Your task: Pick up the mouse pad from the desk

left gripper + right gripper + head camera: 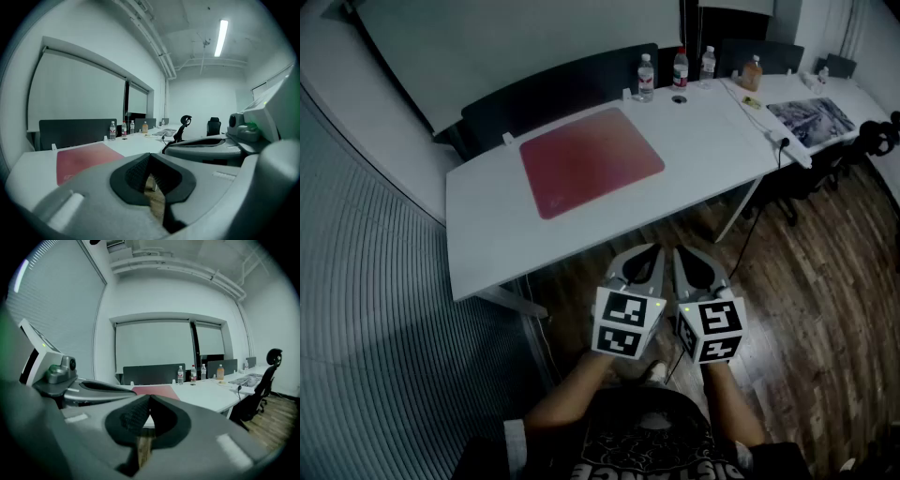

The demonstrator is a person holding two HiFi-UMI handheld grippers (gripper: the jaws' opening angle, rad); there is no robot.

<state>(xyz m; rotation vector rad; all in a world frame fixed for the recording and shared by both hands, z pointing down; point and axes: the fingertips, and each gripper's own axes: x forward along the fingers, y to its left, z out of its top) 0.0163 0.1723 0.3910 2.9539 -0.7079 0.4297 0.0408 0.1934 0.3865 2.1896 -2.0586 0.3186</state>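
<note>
Head view: left gripper point(652, 255) and right gripper point(684, 255) side by side, both clenched tight, nothing between jaws. Red mouse pad point(591, 159) flat on white desk point(712, 150), well ahead of fingertips and a bit left, with desk edge in between.

Worries imo:
- pad thin and flush, so closed jaws would likely just shove it toward bottles point(678, 70) beyond
- jaws need opening first, then near edge of pad
- approach too low and fingertips clip desk edge
</note>
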